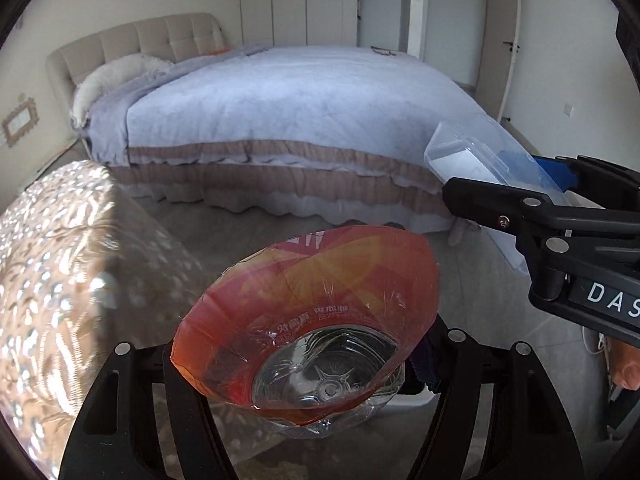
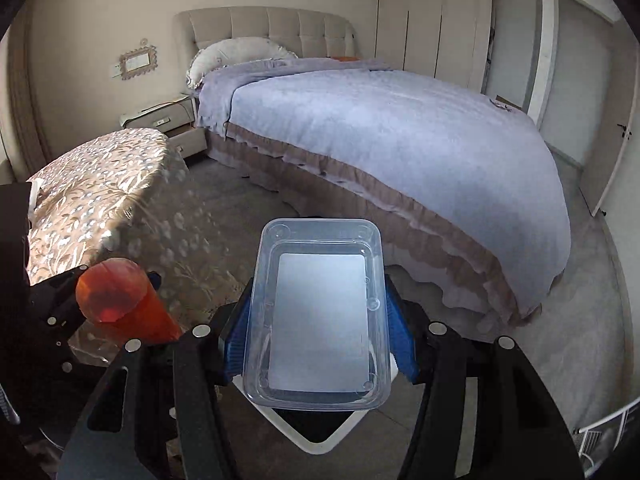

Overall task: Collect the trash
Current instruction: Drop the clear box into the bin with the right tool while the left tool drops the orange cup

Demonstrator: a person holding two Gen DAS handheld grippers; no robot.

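A large bed (image 2: pixel 400 140) with a pale lavender quilted cover and a mauve frilled skirt fills the room. A beige tufted headboard (image 2: pixel 272 30) stands behind a white ruffled pillow (image 2: pixel 236 54). Beside the bed sits a cream nightstand (image 2: pixel 164 118), one drawer apparently ajar. Nearer, a round worktop under a shiny floral-patterned cloth (image 2: pixel 100 188) catches sunlight. Cream wardrobe doors (image 2: pixel 432 16) line the far wall above grey floor (image 2: pixel 580 320).
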